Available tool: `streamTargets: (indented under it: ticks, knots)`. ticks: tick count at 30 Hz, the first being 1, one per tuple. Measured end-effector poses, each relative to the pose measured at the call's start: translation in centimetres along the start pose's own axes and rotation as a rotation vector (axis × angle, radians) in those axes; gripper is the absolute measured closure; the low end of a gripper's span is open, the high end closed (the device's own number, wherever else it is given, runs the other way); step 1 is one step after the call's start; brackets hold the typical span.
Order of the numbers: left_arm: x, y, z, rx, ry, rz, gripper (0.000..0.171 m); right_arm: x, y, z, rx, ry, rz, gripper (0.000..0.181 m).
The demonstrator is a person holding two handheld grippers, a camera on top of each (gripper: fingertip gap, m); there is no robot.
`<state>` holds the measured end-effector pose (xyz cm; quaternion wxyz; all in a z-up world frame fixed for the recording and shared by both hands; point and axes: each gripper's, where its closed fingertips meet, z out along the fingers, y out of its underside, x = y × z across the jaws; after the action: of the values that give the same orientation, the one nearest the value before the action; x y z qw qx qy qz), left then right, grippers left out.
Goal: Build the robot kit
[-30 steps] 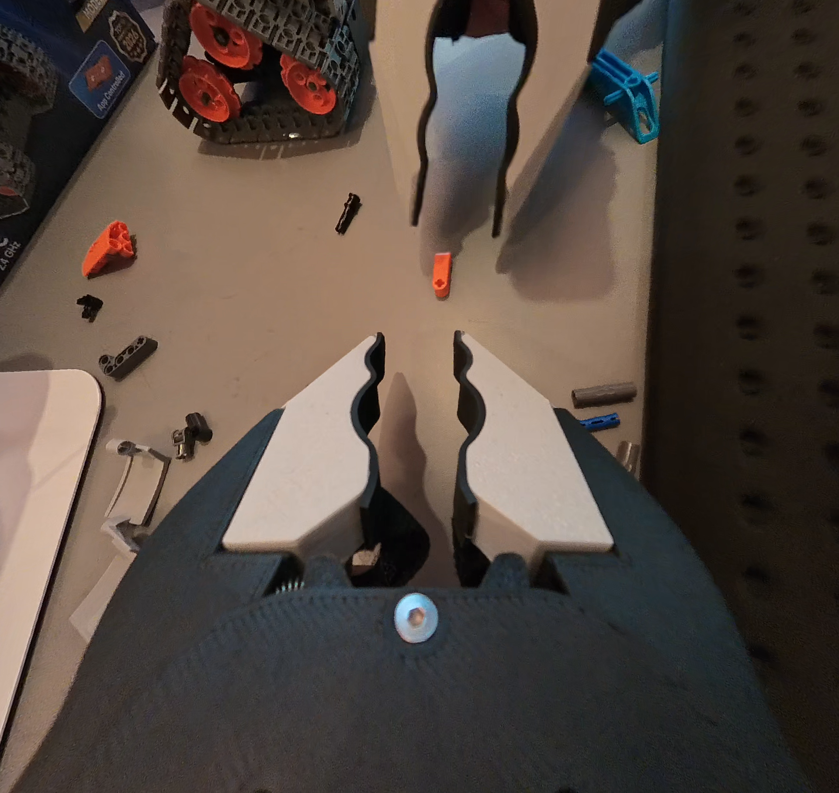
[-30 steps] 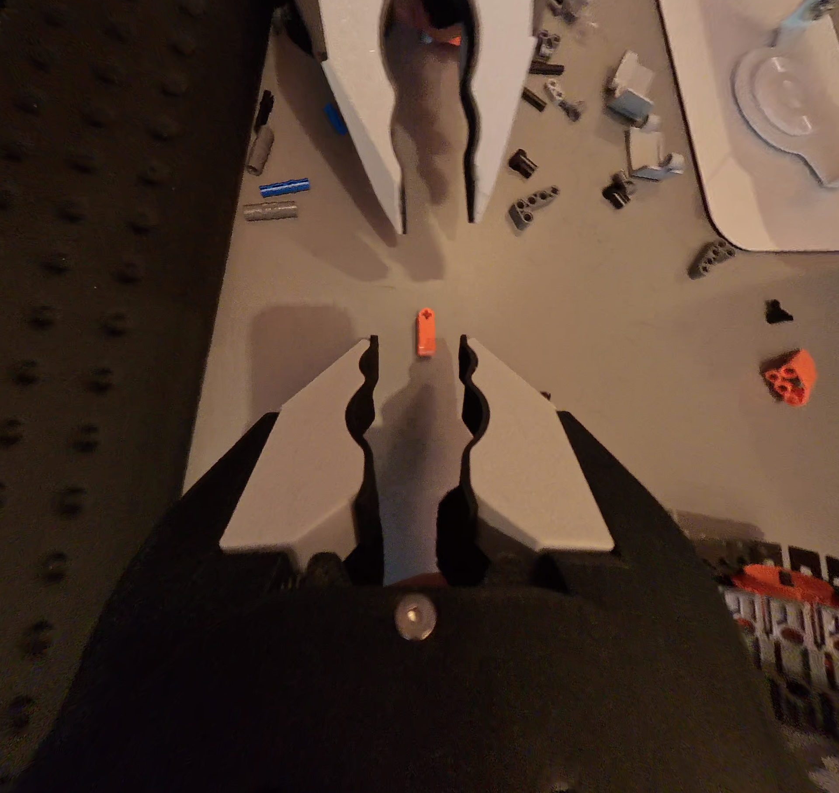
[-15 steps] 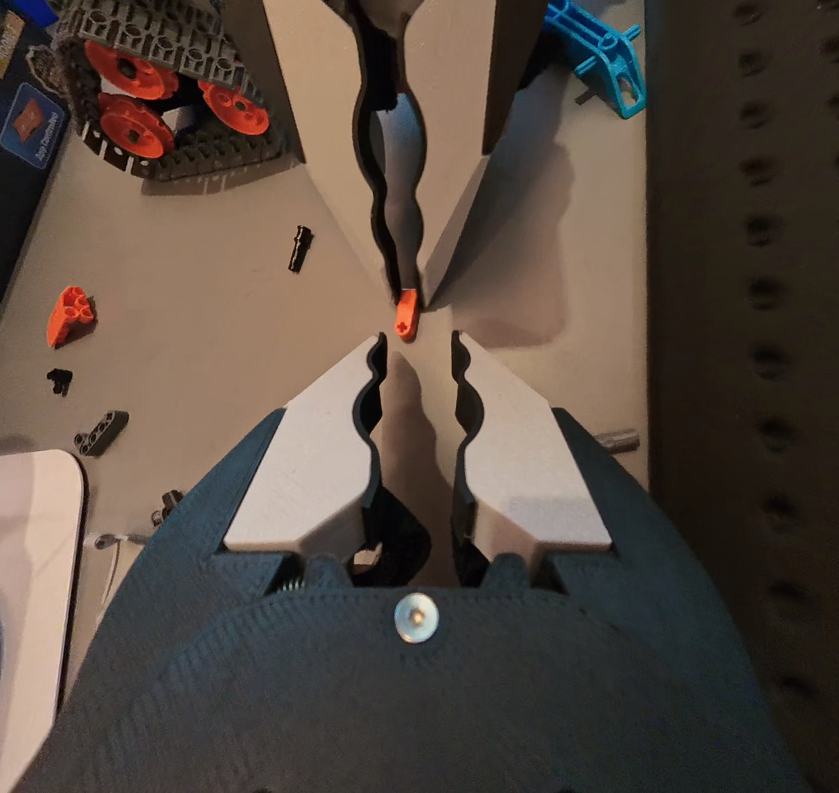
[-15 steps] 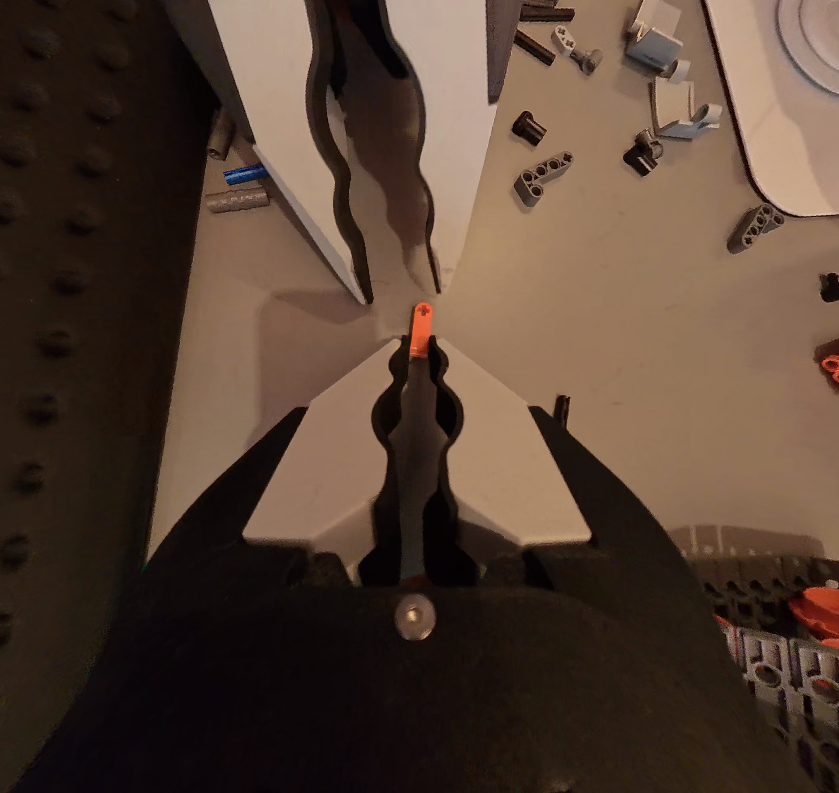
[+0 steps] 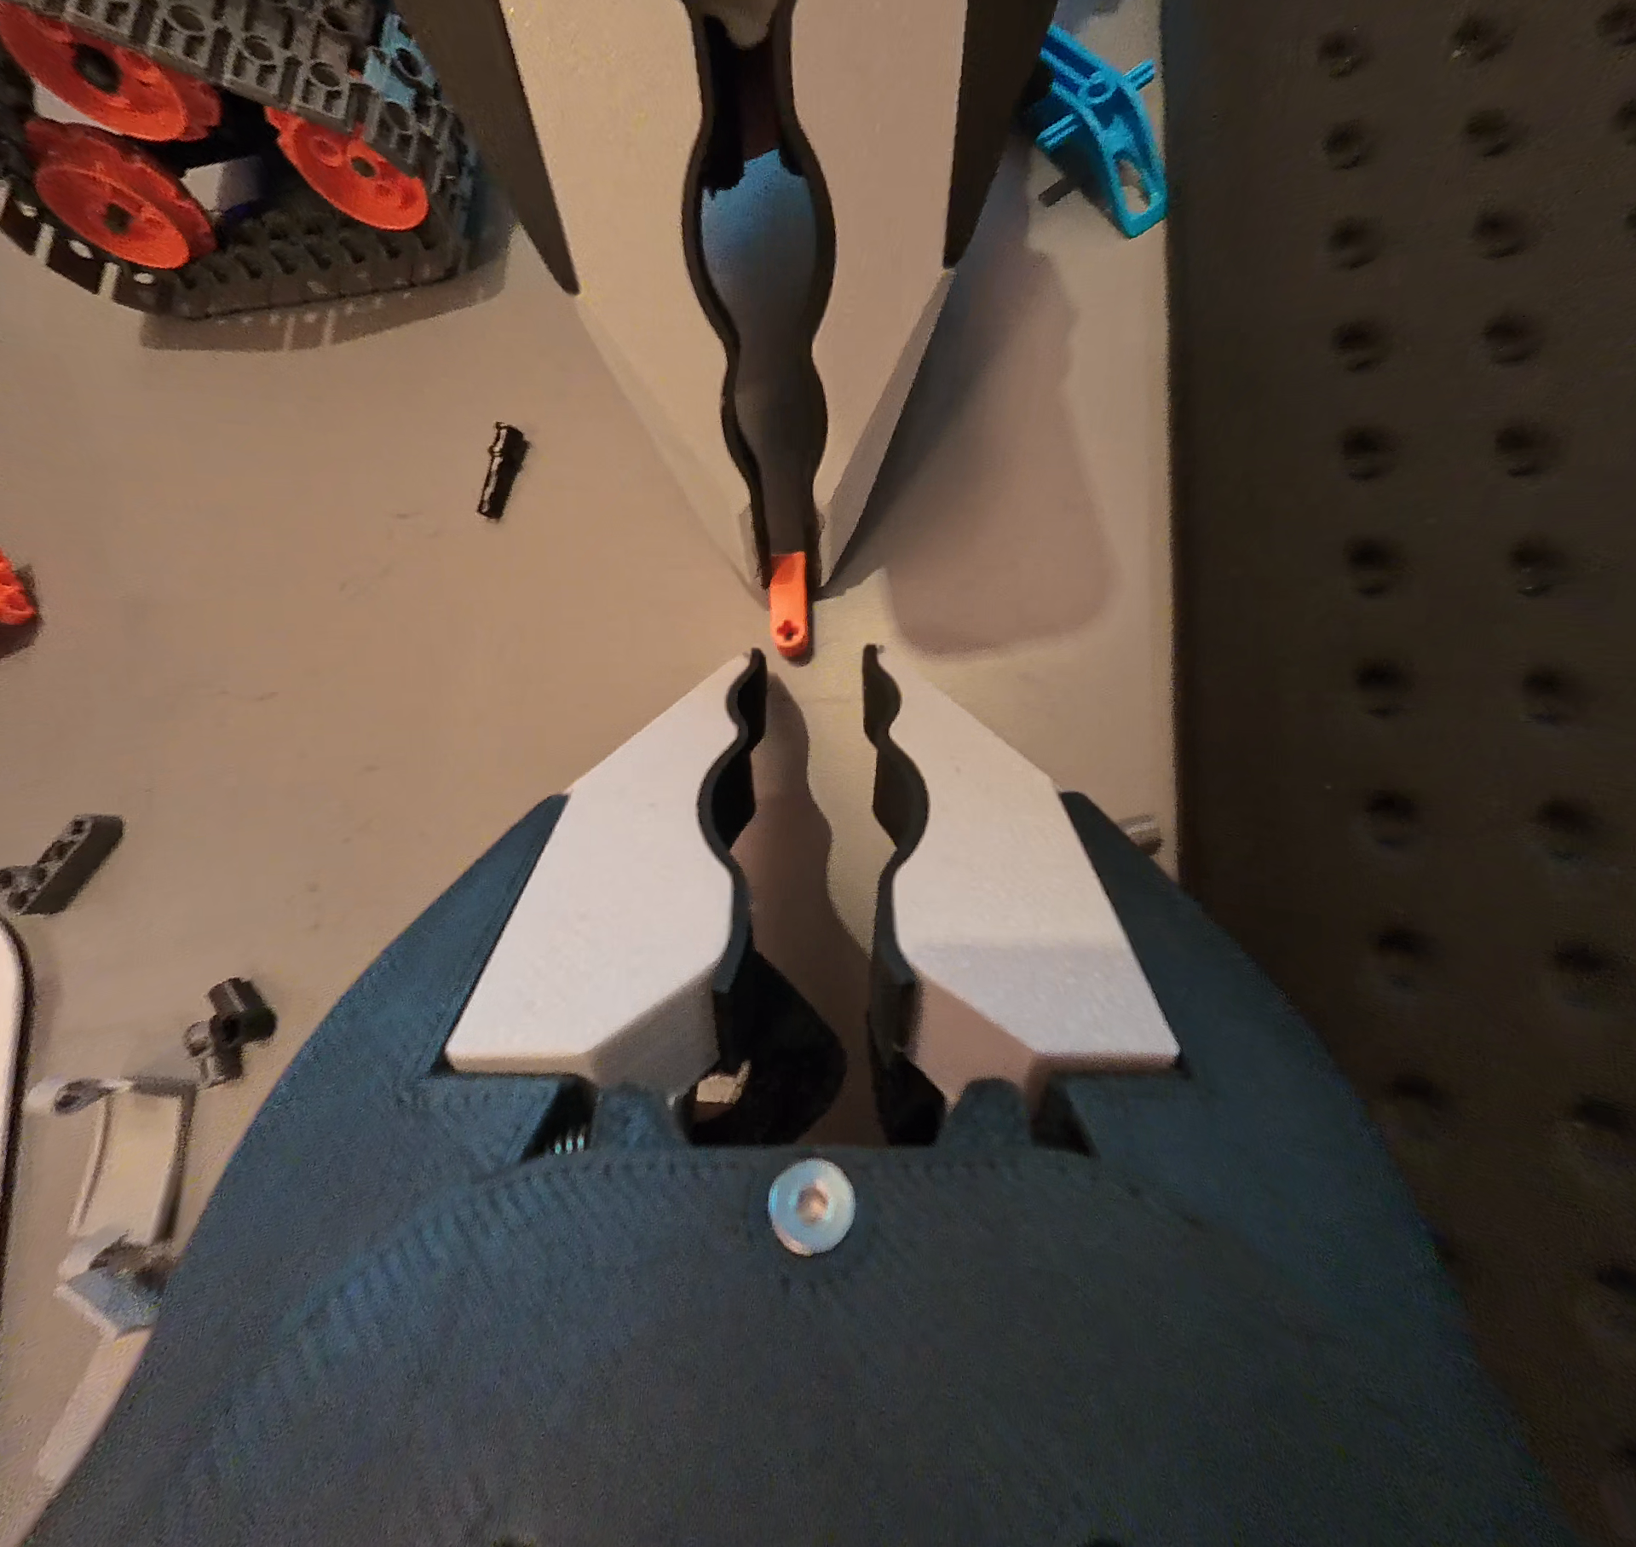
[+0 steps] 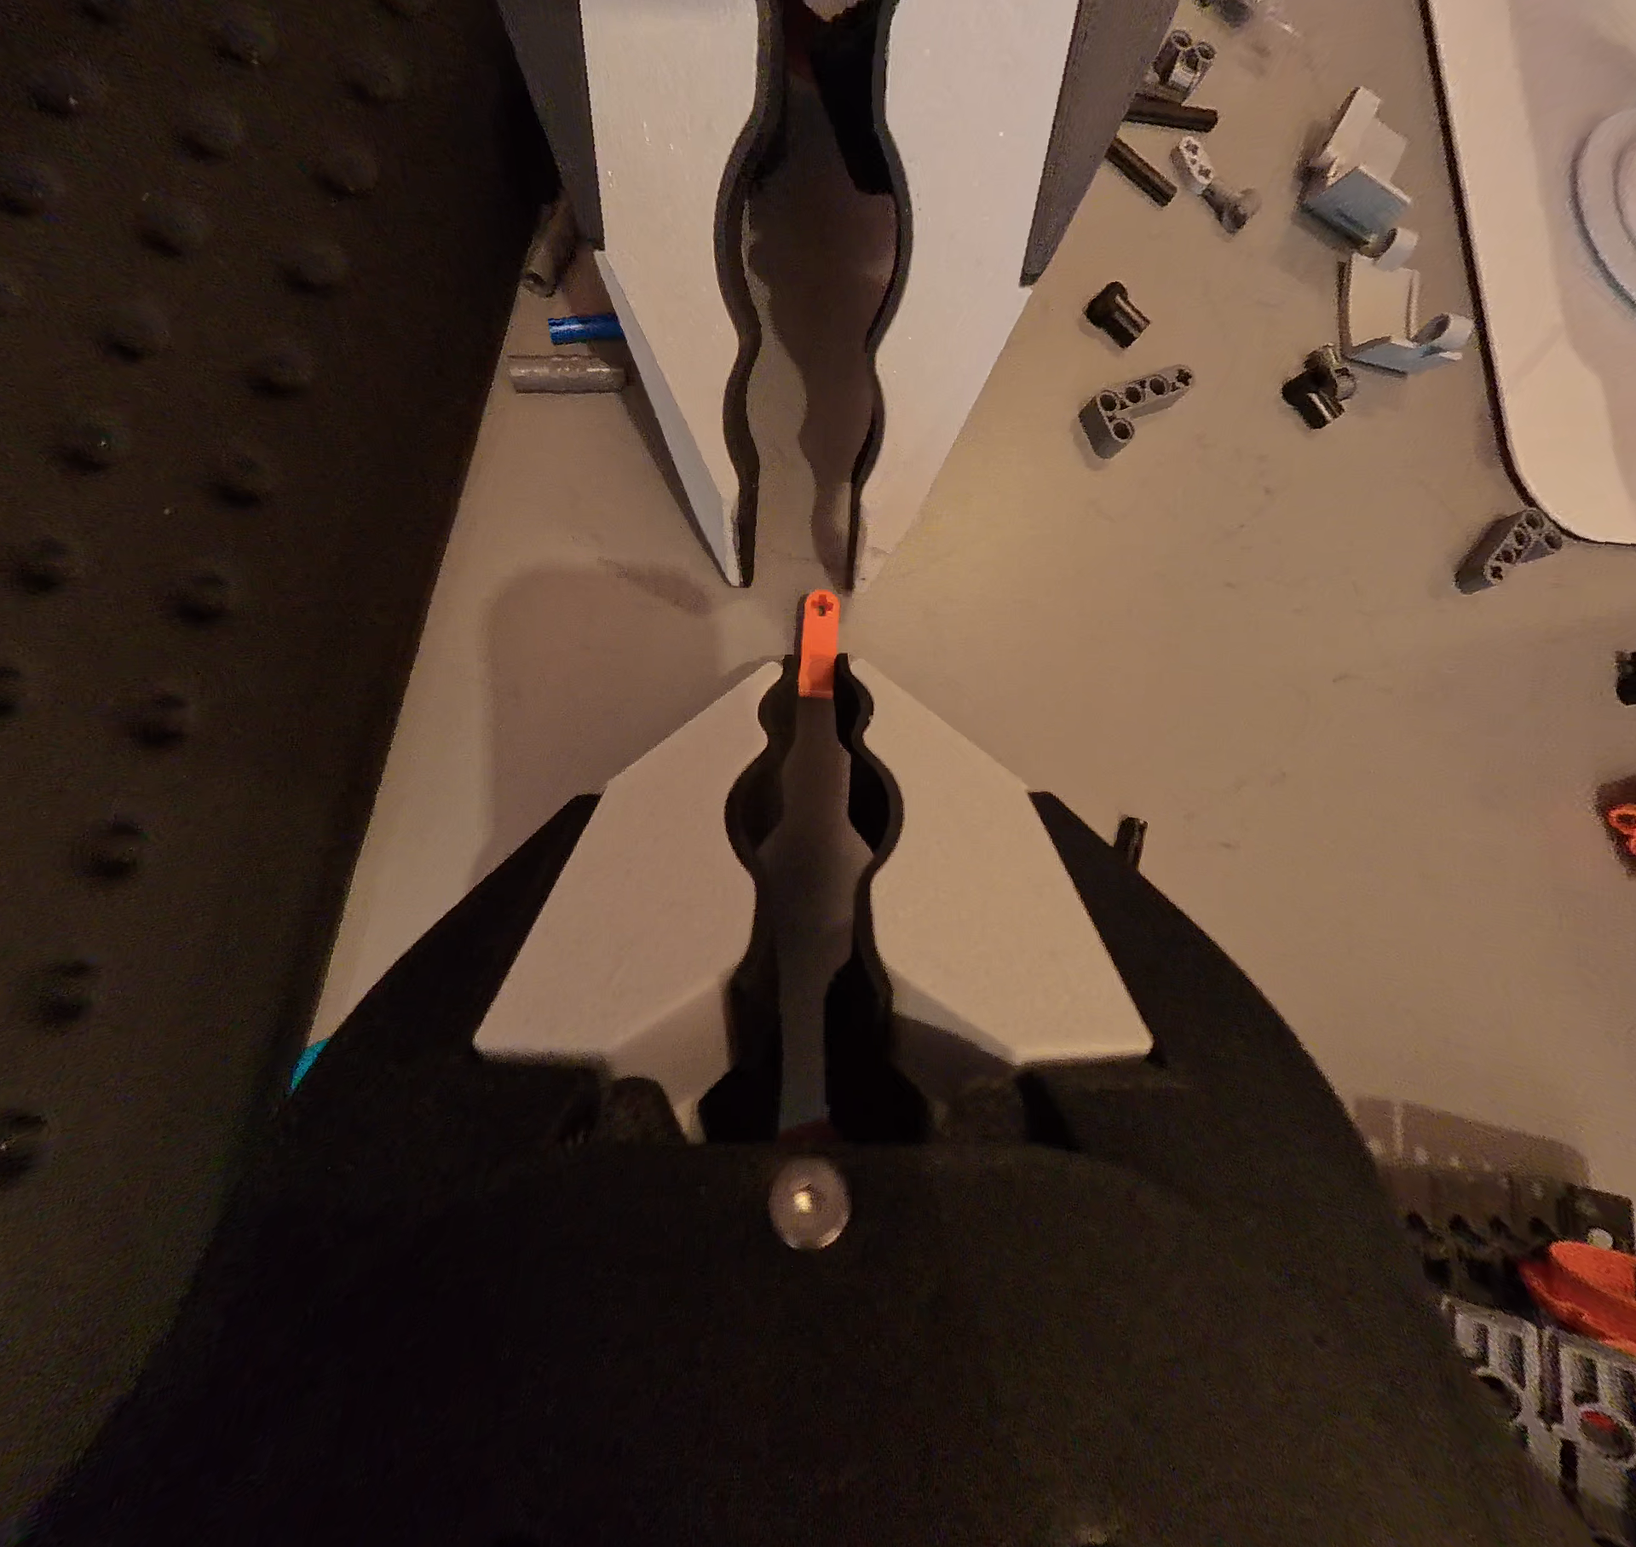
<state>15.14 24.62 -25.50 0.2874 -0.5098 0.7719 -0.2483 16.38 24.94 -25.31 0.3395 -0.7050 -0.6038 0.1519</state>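
Orange pin (image 6: 816, 645) pinched by its rear end between the tips of the right gripper (image 6: 810, 663), fingers closed on it, cross-holed end poking forward and free. Held low over the grey bench (image 5: 266, 663), apparently just above it rather than resting, though contact cannot be told. Left gripper (image 5: 813, 659) directly opposite, nose to nose, fingers parted and empty, tips just short of the pin's free end, so lined up as if to receive it. Tracked vehicle with orange wheels (image 5: 204, 132) well off to one side beyond the pin. Black peg (image 5: 502, 470) lying loose near the right gripper. Blue frame piece (image 5: 1102, 150) beside the dark studded mat (image 5: 1416, 619). Grey angled beam (image 6: 1133, 406) and white tray (image 6: 1523, 265) clear of both grippers.
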Motion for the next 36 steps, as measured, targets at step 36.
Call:
streamTargets:
  ticks: [36]
  knots:
    - [-7.1,9.3,-12.8,-0.134,-0.444,-0.224,0.145,4.1,0.6,-2.1,0.065,0.204,0.061,0.17]
